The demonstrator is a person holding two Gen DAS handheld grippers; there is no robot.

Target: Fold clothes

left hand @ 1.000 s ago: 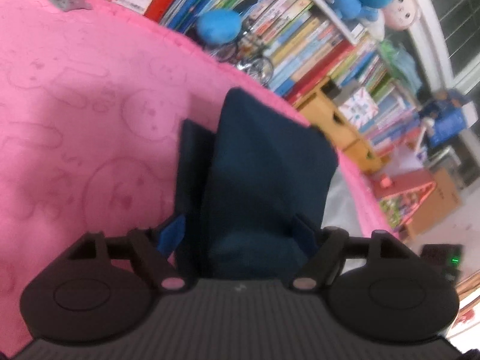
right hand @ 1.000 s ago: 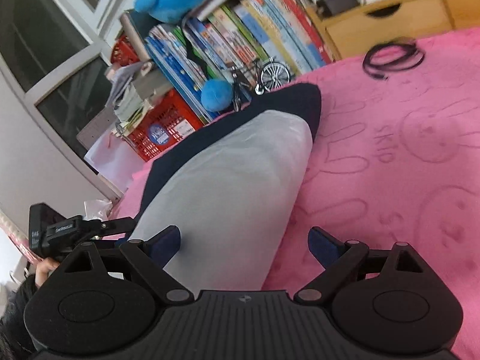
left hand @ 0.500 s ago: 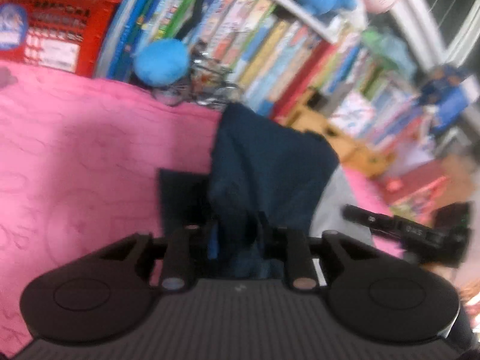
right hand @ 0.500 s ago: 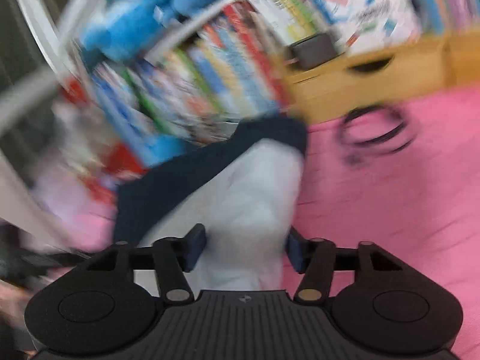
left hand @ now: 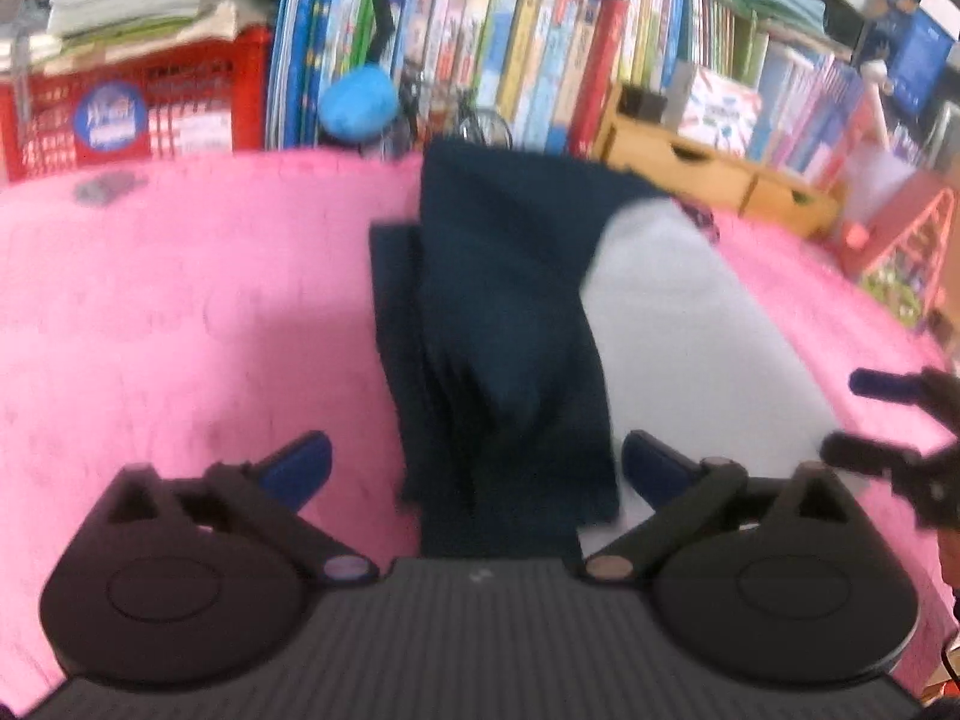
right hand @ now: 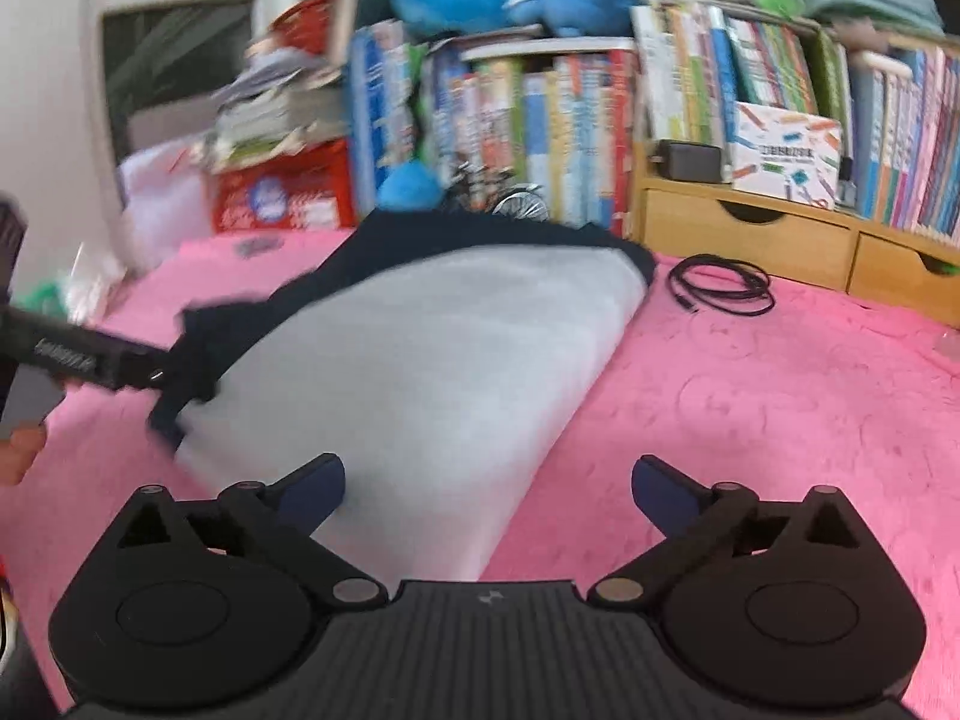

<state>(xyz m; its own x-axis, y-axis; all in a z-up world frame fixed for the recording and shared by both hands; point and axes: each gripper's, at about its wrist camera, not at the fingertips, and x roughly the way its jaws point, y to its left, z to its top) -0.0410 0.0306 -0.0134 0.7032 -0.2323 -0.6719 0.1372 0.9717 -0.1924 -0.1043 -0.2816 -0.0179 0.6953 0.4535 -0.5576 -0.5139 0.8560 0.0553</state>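
Seen from the left wrist, the left gripper (left hand: pixel 474 462) hangs low over the pink blanket printed with faint rabbit outlines (left hand: pixel 180 312), its two blue-padded fingers (left hand: pixel 297 465) spread wide and closed on nothing. The dark navy and pale grey folded garment (left hand: pixel 504 312) lies straight ahead of it, running away toward the books; the navy layer, bunched into loose vertical folds, reaches back between the spread fingers without touching either pad, and the grey panel (left hand: pixel 690 348) stretches ahead and to the right of the right-hand finger. Far ahead to the left stands a red plastic crate with a round blue label (left hand: pixel 120 114), then a round blue plush ball (left hand: pixel 358 101) just beyond the garment's far edge, a row of upright picture books (left hand: pixel 540 66) and a light wooden drawer unit (left hand: pixel 720 174). At the right edge the right gripper (left hand: pixel 894 420) shows, blurred, beside the grey panel. In the right wrist view, the right gripper (right hand: pixel 489 483) is likewise wide open and empty, with the grey panel (right hand: pixel 420 372) directly ahead and its near tip lying between the fingers, closer to the left one. A coiled black cable (right hand: pixel 723 288) rests on the blanket ahead to the right, near the garment's far corner. The left gripper (right hand: pixel 90 360) enters from the left edge at the navy hem, where motion blur hides whether they touch.
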